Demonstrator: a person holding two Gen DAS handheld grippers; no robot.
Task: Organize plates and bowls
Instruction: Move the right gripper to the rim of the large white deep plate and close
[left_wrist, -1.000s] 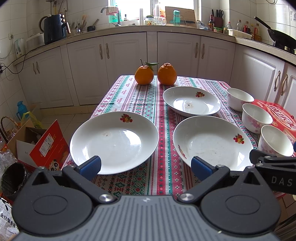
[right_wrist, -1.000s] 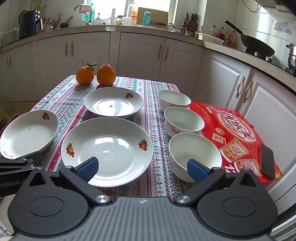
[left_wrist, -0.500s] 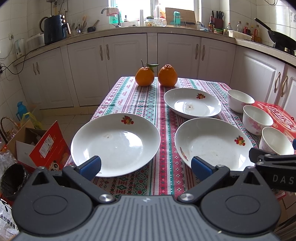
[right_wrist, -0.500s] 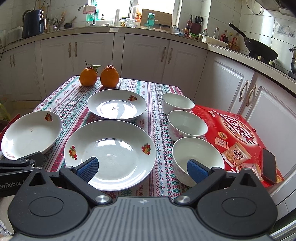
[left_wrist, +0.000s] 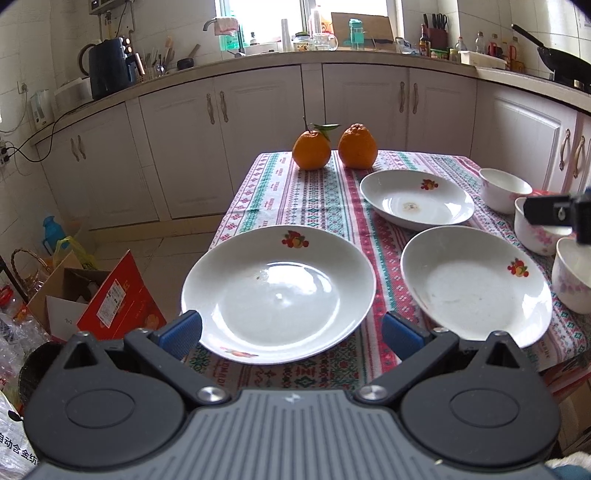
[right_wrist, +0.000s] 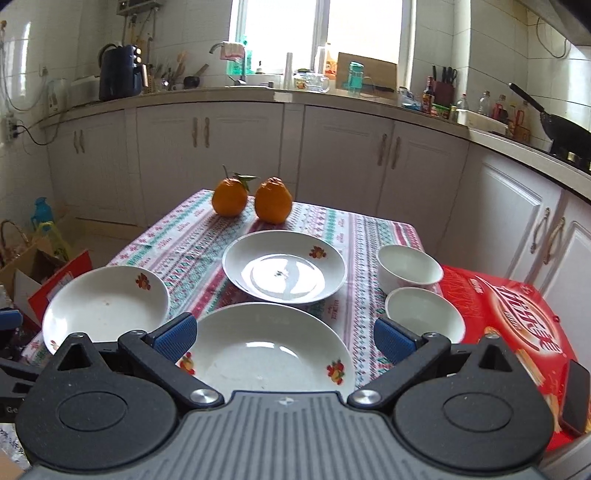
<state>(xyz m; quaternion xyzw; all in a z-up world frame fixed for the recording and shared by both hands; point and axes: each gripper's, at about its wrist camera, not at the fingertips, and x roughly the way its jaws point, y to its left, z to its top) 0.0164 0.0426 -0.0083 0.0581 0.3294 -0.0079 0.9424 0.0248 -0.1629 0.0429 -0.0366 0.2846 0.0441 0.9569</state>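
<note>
On patterned tablecloth (left_wrist: 314, 199): 3 fruit-print plates, none stacked yet. L gripper (left_wrist: 291, 330) jaws spread wide, empty, now straddling near rim of left plate (left_wrist: 279, 291); 1 s ago it sat further back, w/ plate smaller in view, so it's closed in, prob. lining up first pick. R gripper (right_wrist: 284, 338) also wide open, nothing held, over front-center plate (right_wrist: 269, 354); its view has tilted up and near bowl dropped out of frame. Far plate (right_wrist: 284, 266) and 2 visible bowls (right_wrist: 410, 266) (right_wrist: 424, 314) beside red box (right_wrist: 517, 317) unmoved. Oranges (left_wrist: 312, 149) untouched.
</note>
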